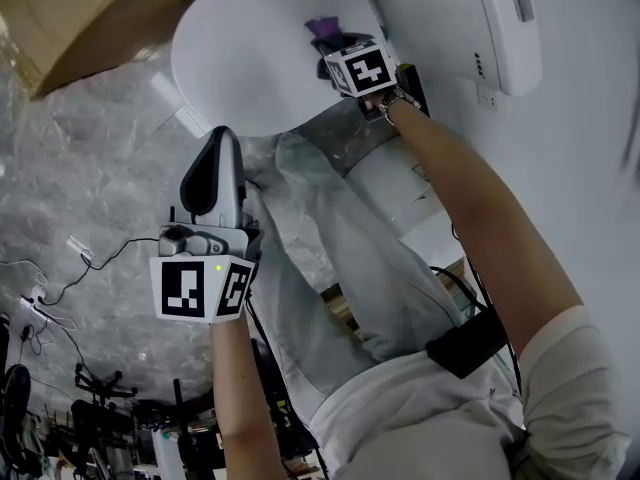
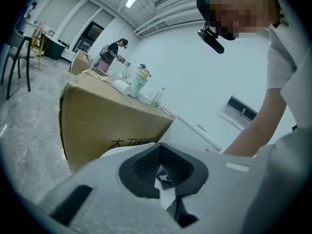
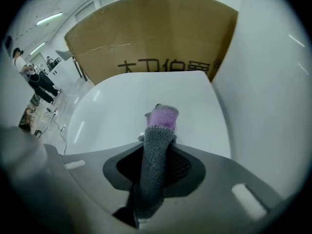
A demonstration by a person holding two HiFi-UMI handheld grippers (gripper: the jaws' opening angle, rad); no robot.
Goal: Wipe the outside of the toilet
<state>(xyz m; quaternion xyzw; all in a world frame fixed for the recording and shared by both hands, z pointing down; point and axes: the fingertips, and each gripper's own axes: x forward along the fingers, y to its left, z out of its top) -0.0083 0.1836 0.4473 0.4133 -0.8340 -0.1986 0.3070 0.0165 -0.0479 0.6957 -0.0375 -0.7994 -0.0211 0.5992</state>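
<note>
Reaching out nearly straight, my right arm (bare forearm, black band (image 1: pixel 465 343) near the elbow, white short sleeve) carries the right gripper (image 1: pixel 333 40) to the toilet lid (image 1: pixel 240 58).

Item 1, right gripper: jaws clamped on a wiping cloth (image 3: pixel 153 169). It is grey, coarse-knit and rolled into a thick finger shape with a fuzzy purple tip. I read the tip as touching the lid's far part, close to the tank (image 3: pixel 273 82).

Item 2, toilet lid: glossy white, smooth, a broad oval, closed flat. The tank rises just beside it, also smooth and white.

Item 3, left gripper (image 1: pixel 222 138): held low and well apart from the toilet on a bent, bare forearm, with its marker cube toward the camera. In its own view its jaws are pressed together, with only a pale sliver at the seam that I cannot identify.

Item 4, cardboard box (image 3: pixel 146 33): brown, matte, with dark printed characters, standing just behind the lid.

Item 5, floor (image 1: pixel 80 168): grey, marbled, polished.
</note>
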